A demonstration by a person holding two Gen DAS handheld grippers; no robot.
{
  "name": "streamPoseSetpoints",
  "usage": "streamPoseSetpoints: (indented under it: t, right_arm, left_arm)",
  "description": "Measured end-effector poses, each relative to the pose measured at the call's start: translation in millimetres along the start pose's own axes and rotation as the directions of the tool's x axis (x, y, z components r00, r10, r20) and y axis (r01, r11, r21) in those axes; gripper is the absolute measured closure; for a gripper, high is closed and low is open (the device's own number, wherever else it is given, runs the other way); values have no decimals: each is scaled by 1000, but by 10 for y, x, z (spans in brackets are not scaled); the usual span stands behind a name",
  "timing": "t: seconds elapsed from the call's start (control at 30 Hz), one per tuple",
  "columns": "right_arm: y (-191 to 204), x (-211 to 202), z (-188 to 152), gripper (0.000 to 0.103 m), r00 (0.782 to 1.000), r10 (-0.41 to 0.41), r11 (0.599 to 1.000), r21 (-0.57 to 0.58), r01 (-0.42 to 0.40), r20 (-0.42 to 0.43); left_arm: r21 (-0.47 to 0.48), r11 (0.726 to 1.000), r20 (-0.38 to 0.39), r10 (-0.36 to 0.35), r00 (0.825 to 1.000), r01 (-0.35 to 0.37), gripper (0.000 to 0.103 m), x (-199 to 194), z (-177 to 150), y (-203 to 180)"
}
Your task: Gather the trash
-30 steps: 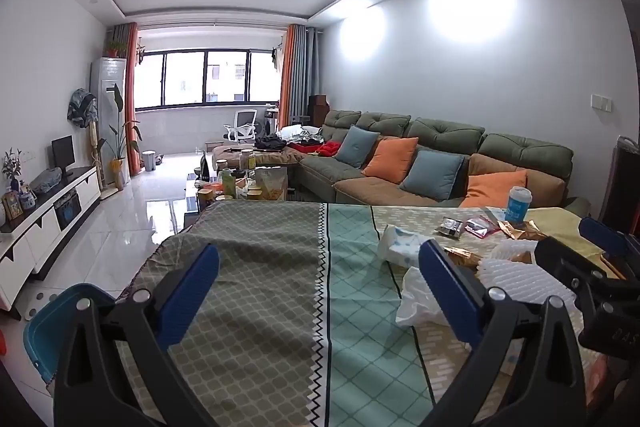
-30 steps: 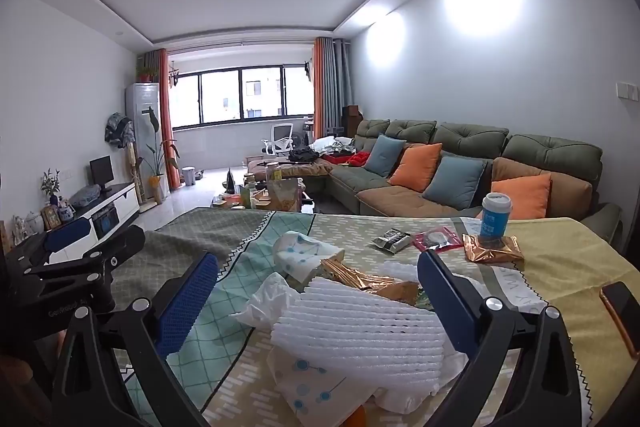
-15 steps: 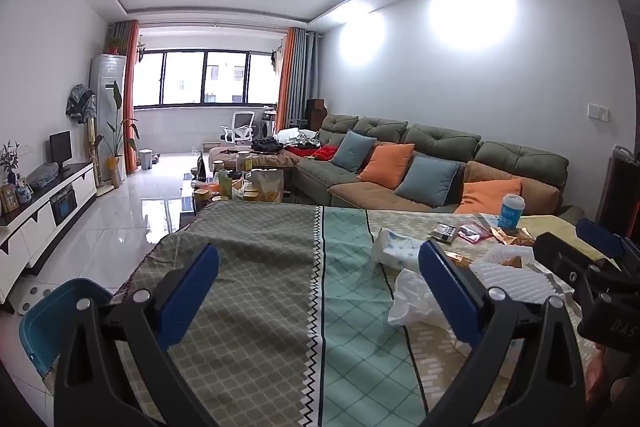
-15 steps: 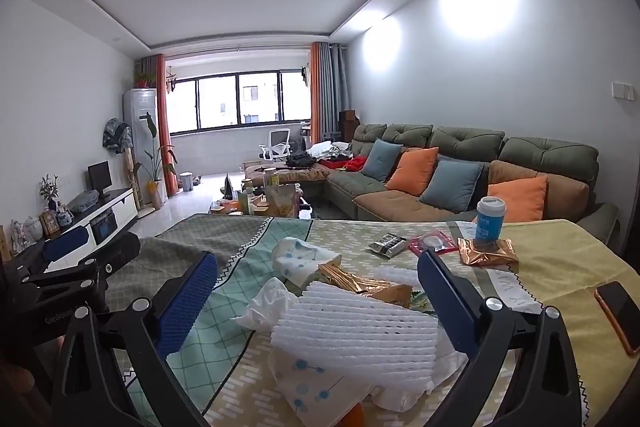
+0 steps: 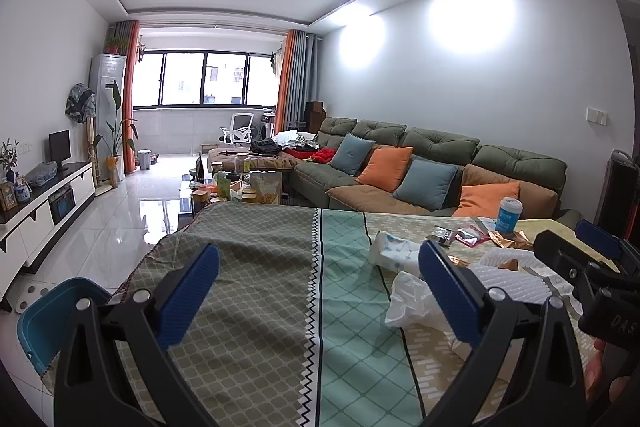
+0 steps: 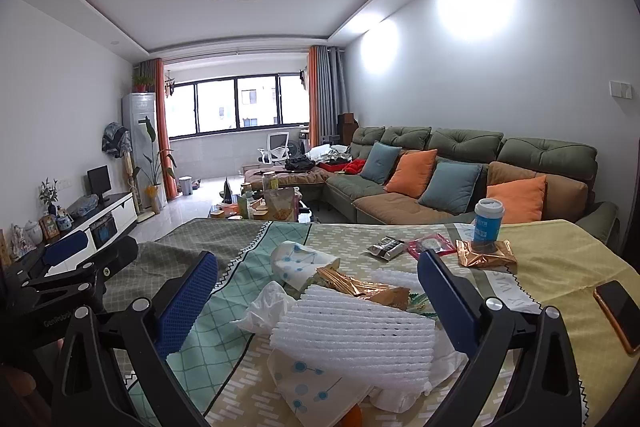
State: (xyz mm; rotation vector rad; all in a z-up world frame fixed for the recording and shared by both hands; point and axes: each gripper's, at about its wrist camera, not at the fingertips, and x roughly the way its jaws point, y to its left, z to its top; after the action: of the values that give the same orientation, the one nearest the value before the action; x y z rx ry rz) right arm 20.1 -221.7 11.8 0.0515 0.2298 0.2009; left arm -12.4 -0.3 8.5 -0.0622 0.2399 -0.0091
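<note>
Right tongs (image 6: 316,291) spread wide, nothing between the pads, hovering over the desk (image 6: 560,267). Left tongs (image 5: 320,291) likewise spread and empty, aimed at bare tablecloth.

Trash pile dead ahead of right tongs and just below: white foam netting sheet (image 6: 354,333) on top, long axis running crosswise to the fingers, roughly pad to pad. Gold foil wrapper (image 6: 360,287) just beyond it, patterned tissue pack (image 6: 300,265) further ahead and slightly left, crumpled white plastic (image 6: 266,309) touching the foam's left edge. Further out ahead-right: blue cup (image 6: 488,225) standing on another gold wrapper (image 6: 486,255), small dark packet (image 6: 386,249) and red packet (image 6: 430,247) beside it. Phone (image 6: 618,311) far right, not trash, leave alone.

From left tongs, same pile sits off to the right, past the right finger; foam sheet (image 5: 508,277) partly hidden behind it. Blue bin (image 5: 48,319) low-left of left tongs, beside the desk edge.

Judgement: right side nearer, already straddling the foam. Probably just lower and close; crosswise lie means gripping the short dimension. Soft foam, likely to compress and drag loose paper along.
</note>
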Motion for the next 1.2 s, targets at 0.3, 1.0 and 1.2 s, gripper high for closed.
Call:
streamPoseSetpoints:
  t: [0.3,1.0,1.2]
  right_arm:
    - [7,-3,2,4,1000,-1,1000,0,1,1]
    - [-2,-4,-10,4,1000,1,1000,4,-1,3]
    - [3,-8,-5,4,1000,0,1000,5,0,3]
  left_arm:
    - [-2,1000,3,-1,1000,1,3,-21,23,3]
    - [-5,1000,5,-4,1000,4,3,-29,19,8]
    - [-6,1000,6,-6,1000,6,3,-24,15,5]
